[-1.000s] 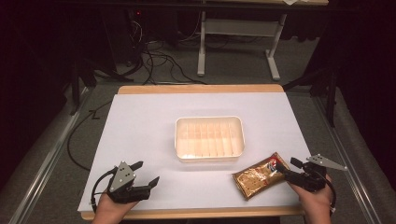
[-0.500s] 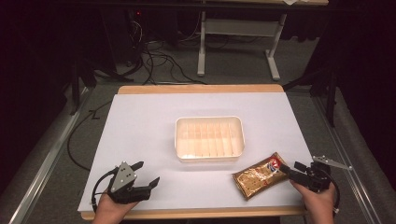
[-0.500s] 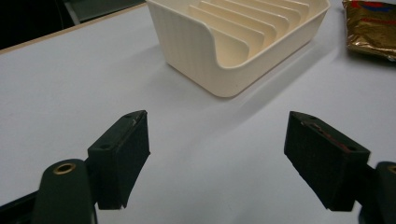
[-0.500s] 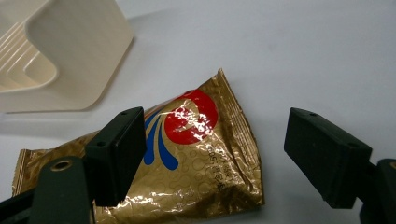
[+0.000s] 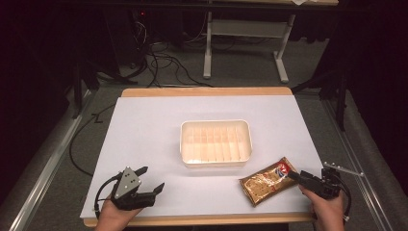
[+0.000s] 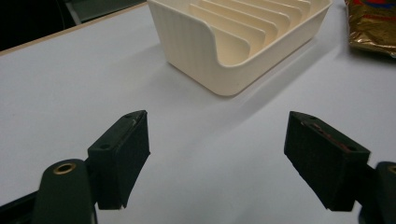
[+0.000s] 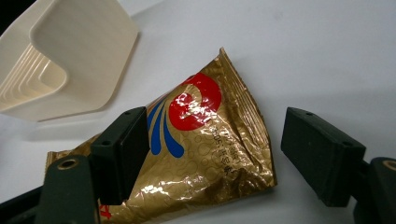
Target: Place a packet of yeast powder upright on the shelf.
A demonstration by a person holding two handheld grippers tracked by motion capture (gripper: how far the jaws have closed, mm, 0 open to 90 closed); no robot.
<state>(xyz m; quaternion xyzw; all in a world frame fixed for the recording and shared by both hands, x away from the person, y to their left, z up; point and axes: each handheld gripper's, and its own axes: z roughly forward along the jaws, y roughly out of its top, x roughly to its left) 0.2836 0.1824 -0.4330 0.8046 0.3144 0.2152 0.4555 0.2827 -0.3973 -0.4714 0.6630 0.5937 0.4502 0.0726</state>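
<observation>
We reach our right gripper (image 7: 205, 154), jaws spread, over the gold packet (image 7: 196, 154); next, close on it. Left gripper (image 6: 215, 158) idles, jaws spread.

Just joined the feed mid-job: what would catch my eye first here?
The shiny gold snack packet with its red and blue swirl, lying flat near the table's front right edge, with the open right tongs reaching over its end. Next, the cream slotted tray at the table's middle, with the left tongs open at front left.
</observation>
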